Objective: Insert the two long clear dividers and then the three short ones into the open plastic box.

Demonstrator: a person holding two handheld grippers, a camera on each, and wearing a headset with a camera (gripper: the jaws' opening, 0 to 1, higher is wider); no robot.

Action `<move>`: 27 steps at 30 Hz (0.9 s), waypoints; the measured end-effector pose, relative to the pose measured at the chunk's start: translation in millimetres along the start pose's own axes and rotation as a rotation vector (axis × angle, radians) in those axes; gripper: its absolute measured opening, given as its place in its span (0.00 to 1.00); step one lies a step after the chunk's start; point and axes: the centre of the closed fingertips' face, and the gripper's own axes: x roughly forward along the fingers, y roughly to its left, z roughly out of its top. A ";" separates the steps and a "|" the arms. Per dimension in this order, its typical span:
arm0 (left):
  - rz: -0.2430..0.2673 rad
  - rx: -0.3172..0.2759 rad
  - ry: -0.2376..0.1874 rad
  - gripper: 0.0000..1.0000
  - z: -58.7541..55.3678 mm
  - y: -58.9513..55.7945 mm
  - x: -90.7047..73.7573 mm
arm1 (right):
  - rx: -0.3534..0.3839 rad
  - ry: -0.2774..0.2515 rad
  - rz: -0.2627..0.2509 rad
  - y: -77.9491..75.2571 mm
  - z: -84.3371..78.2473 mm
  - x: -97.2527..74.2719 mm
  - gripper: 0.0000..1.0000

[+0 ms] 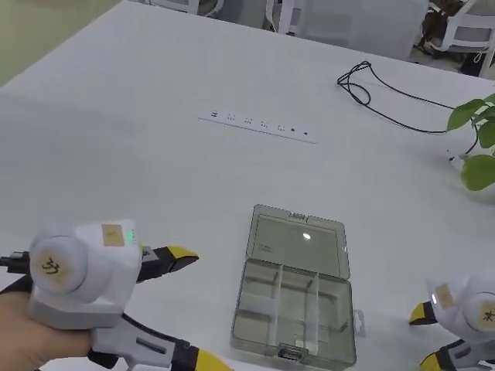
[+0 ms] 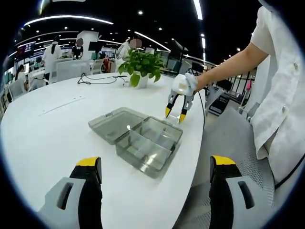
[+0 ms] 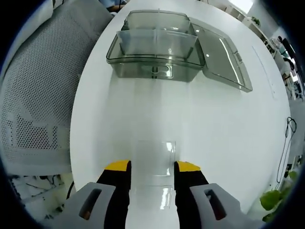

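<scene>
Near the table (image 3: 143, 119) edge, the right gripper (image 3: 152, 166) straddles a flat clear divider (image 3: 156, 155), jaws apart. Left gripper (image 2: 155, 162) gapes empty before the plastic box (image 2: 157, 160).

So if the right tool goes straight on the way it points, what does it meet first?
Probably the clear divider lying flat on the table just ahead of the right tool, if it runs low; past that, the open box. Height is hard to judge.

Box (image 1: 294, 309) on table (image 1: 155, 154), dividers (image 1: 281, 297) inside — power strip (image 1: 259, 126) behind, plant (image 1: 479, 139) right
</scene>
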 end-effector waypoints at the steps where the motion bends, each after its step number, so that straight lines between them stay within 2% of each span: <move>1: 0.000 0.000 0.001 0.96 -0.1 -0.1 0.1 | 0.001 0.000 -0.001 -0.3 -0.1 0.0 0.35; 11: 0.005 0.001 -0.003 0.96 0.5 -0.6 -2.9 | 0.003 0.010 -0.009 0.2 0.4 -1.0 0.33; 15: 0.006 -0.002 -0.011 0.96 3.0 -1.0 -4.1 | 0.016 -0.013 -0.024 0.9 7.1 -7.9 0.33; 20: 0.005 0.002 -0.014 0.96 6.9 -2.7 -4.8 | 0.021 -0.045 -0.062 -0.4 19.0 -24.8 0.33; 27: 0.004 0.008 -0.028 0.95 18.3 -5.7 -5.5 | 0.019 -0.098 -0.125 -2.5 42.8 -54.8 0.32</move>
